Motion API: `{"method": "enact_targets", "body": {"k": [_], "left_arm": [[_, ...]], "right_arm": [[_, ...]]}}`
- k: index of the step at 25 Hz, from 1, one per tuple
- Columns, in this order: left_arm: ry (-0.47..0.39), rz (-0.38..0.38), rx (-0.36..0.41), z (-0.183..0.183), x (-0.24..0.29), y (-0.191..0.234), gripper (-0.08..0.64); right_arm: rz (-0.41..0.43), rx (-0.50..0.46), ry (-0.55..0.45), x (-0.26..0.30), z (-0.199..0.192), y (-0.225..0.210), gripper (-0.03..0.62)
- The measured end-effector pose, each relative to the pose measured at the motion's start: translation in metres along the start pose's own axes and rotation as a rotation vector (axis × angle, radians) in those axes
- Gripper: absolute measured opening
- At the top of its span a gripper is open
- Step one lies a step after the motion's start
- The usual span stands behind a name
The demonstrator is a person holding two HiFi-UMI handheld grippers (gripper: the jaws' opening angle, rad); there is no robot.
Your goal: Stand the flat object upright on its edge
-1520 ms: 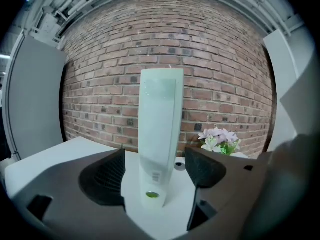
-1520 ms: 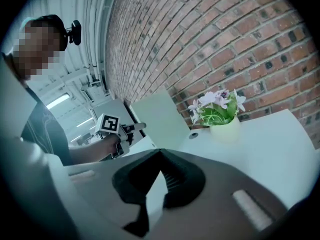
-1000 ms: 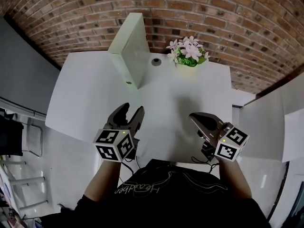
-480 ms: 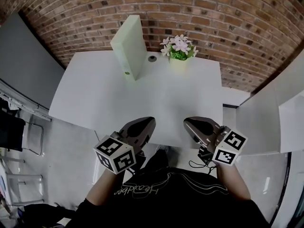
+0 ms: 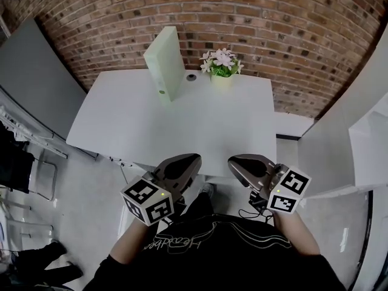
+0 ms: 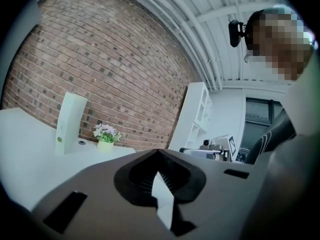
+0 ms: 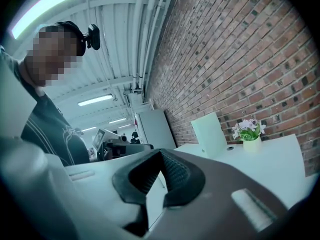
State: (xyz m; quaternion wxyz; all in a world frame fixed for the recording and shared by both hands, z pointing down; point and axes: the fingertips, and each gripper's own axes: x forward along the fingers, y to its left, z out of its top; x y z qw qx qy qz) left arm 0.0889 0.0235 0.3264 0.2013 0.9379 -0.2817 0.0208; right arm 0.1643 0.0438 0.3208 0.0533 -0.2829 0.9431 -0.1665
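The left gripper (image 5: 193,161) is hanging at the near edge of the table (image 5: 139,123), close in front of the person's chest. Its jaws are pressing together with nothing between them; in the left gripper view (image 6: 158,151) only the ribbed pads are showing, meeting at the tip. The right gripper (image 5: 234,161) is hanging beside it at about the same height, pointing toward the table. Its jaws are likewise lying closed on each other and carrying nothing, as the right gripper view (image 7: 161,152) is showing. The two tips are pointing slightly toward one another with a gap between them.

Well apart from both grippers, the pale green binder (image 5: 165,62) is standing upright on its edge at the far side of the table, near the brick wall (image 5: 273,29). A small pot of flowers (image 5: 222,71) is sitting just to its right, apart from it, with a round cable hole (image 5: 191,76) lying between the two. A white cabinet (image 5: 357,132) is standing off the table's right side.
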Motion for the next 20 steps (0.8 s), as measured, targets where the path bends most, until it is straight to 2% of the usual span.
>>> {"method": "enact_targets", "body": {"k": [5, 15, 20], "left_arm": [[0.005, 0.017, 0.068, -0.004, -0.008, -0.014, 0.003], [-0.006, 0.017, 0.080, -0.004, -0.019, -0.031, 0.003], [0.003, 0.012, 0.109, -0.007, -0.024, -0.041, 0.003]], "right_arm": [[-0.002, -0.025, -0.014, -0.010, 0.003, 0.012, 0.005], [0.000, -0.053, -0.011, -0.022, 0.005, 0.030, 0.005], [0.003, -0.054, -0.014, -0.025, 0.004, 0.039, 0.005]]}}
